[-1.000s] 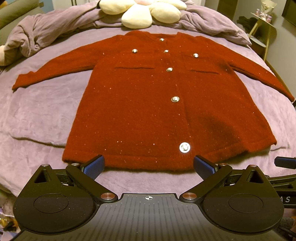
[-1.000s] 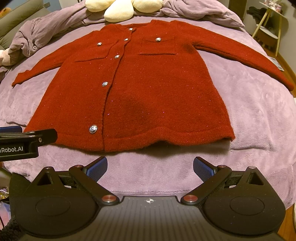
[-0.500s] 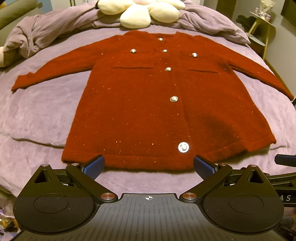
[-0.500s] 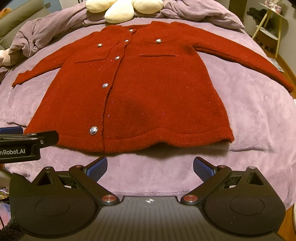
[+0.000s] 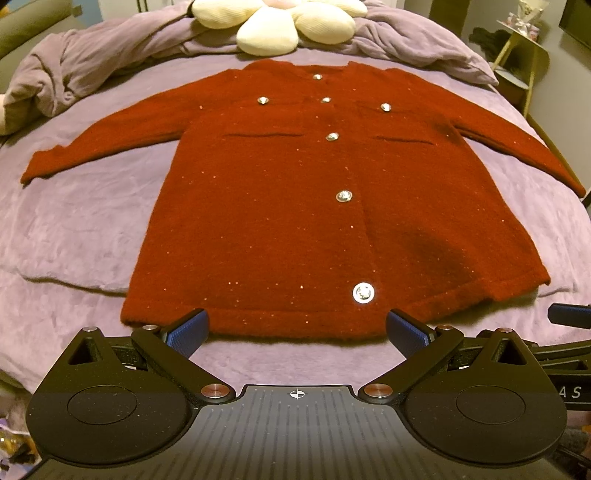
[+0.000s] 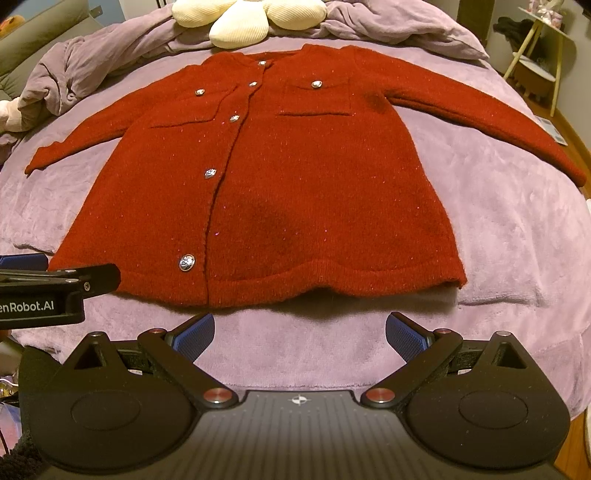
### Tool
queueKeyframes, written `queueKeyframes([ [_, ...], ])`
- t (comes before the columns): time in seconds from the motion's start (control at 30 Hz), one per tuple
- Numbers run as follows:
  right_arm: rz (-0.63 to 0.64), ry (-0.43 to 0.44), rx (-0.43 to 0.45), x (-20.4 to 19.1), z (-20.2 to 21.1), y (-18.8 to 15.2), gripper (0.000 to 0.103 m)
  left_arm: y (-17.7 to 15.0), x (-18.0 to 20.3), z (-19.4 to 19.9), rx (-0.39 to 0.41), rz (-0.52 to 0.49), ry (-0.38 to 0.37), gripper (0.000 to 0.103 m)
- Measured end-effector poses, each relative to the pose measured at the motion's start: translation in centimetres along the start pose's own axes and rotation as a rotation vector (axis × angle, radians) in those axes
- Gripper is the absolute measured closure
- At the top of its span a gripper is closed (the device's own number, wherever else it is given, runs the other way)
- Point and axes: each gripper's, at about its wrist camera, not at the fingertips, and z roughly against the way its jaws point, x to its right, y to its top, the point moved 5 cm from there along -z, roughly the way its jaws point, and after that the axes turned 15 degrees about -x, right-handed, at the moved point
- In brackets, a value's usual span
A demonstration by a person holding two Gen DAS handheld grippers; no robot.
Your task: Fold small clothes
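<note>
Left wrist view: a bed (image 5: pixel 74 229) with a lilac plush cover filled the frame. A crumpled lilac duvet (image 5: pixel 92 70) lay along its far edge, with a cream flower cushion (image 5: pixel 273 26) resting on it. A red cardigan (image 5: pixel 295 221) lay flat and face up at the centre of the bed, buttoned, both sleeves spread outward, the hem nearest the camera. A side table (image 5: pixel 524 48) stood beyond the bed at the far right. The left gripper (image 5: pixel 297 332) hovered at the hem, jaws wide apart and holding nothing; the blue pads (image 5: pixel 186 332) overlapped the hem edge in this view, but contact could not be confirmed. The lowest button (image 5: pixel 363 293) sat just above the hem, between the two fingers.

Right wrist view: the cardigan (image 6: pixel 295 192) occupied the same central position on the bed (image 6: pixel 517 221). The right gripper (image 6: pixel 299 334) hung short of the hem, over bare cover, jaws wide apart and empty. The left gripper (image 6: pixel 40 273) was partly visible at the left edge, beside the cardigan's hem corner.
</note>
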Motion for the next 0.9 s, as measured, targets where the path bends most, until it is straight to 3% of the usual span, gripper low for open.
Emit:
queueKeyframes([
  [0.9, 0.0, 0.009, 0.0, 0.29, -0.34, 0.28, 0.004, 0.43, -0.14, -0.36, -0.013, 0.017, -0.003, 0.0],
])
